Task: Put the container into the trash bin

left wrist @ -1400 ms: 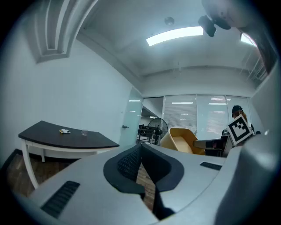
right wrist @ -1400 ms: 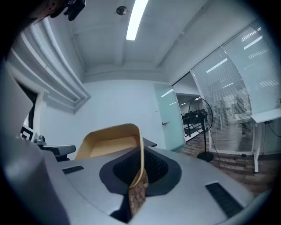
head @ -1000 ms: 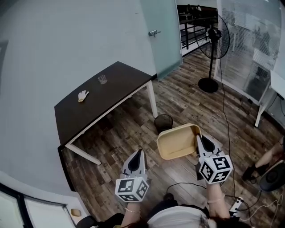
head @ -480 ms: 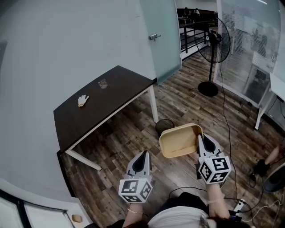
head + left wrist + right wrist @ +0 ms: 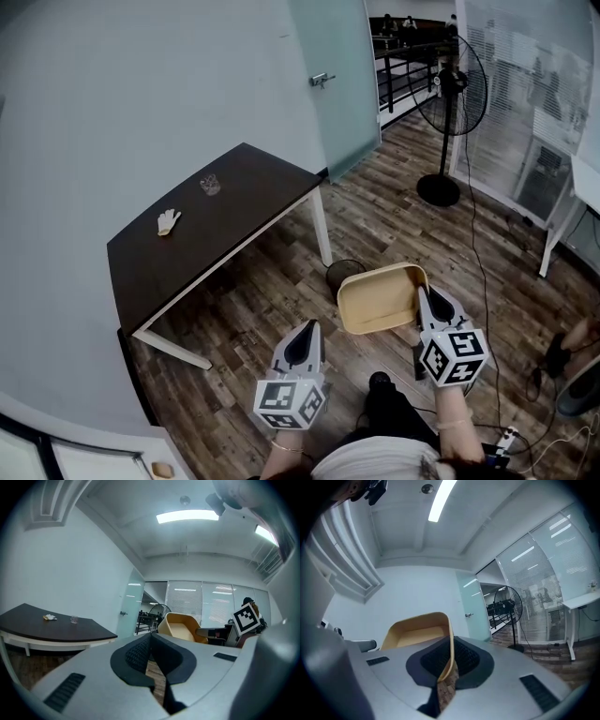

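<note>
The right gripper [image 5: 424, 294] is pinching 1 side wall of the tan container [image 5: 377, 300]. In the right gripper view the 2 black pads of this gripper [image 5: 449, 662] are pressing on the thin rim from both sides, with only the wall's thickness between them. The container [image 5: 416, 631] is hanging in the air off to the left of the jaws, its open side tipped so that the pale inside is showing.

In the head view the container is sitting above the wooden floor [image 5: 281, 300], just in front of the black mesh trash bin [image 5: 341, 273] and covering part of its rim. The bin is standing on the floor near the white leg of the dark table [image 5: 234, 220]. A white glove [image 5: 168, 221] and a small clear glass [image 5: 210, 185] are lying on the tabletop, well apart from the bin.

The left gripper [image 5: 307, 332] is pointing forward beside the right one, lower left of the container and not touching it. In the left gripper view its 2 jaws [image 5: 150, 640] are lying closed together with nothing between them, and the container [image 5: 180, 626] is showing beyond them to the right.

A standing fan [image 5: 448, 103] is standing farther back on the floor.
</note>
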Action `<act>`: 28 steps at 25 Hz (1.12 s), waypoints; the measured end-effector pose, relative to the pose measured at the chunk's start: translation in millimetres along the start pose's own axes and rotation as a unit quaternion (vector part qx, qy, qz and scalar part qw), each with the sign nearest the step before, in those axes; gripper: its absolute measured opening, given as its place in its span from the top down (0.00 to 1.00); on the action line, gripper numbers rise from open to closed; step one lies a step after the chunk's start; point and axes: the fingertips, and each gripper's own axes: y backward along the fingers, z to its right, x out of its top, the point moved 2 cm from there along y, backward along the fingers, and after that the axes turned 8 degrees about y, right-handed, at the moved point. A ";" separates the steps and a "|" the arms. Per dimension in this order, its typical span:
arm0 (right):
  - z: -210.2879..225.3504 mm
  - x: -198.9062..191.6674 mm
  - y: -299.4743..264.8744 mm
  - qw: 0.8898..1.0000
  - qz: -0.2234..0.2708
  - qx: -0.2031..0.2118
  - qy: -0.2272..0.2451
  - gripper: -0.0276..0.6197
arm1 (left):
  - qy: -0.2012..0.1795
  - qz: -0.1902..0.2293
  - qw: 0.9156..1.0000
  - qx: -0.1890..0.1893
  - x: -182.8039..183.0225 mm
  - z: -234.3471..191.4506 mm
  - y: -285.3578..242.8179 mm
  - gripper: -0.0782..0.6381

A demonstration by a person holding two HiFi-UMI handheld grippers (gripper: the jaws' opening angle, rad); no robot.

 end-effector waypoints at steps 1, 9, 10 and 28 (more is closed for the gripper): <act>7.0 0.5 -10.6 1.000 -0.002 0.001 -0.004 0.93 | 0.001 -0.002 1.000 0.000 0.0 -1.2 -12.2 0.87; 59.8 6.8 -96.6 0.999 -0.019 0.019 -0.019 0.92 | 0.004 -0.013 1.000 0.001 6.9 -11.1 -117.6 0.87; 68.9 9.8 -105.8 0.999 -0.021 0.023 -0.020 0.92 | 0.004 -0.014 1.000 0.001 8.5 -8.7 -131.6 0.87; 184.8 20.3 -269.3 0.997 -0.036 0.064 -0.022 0.92 | 0.004 -0.018 0.999 0.031 10.1 -14.2 -317.6 0.87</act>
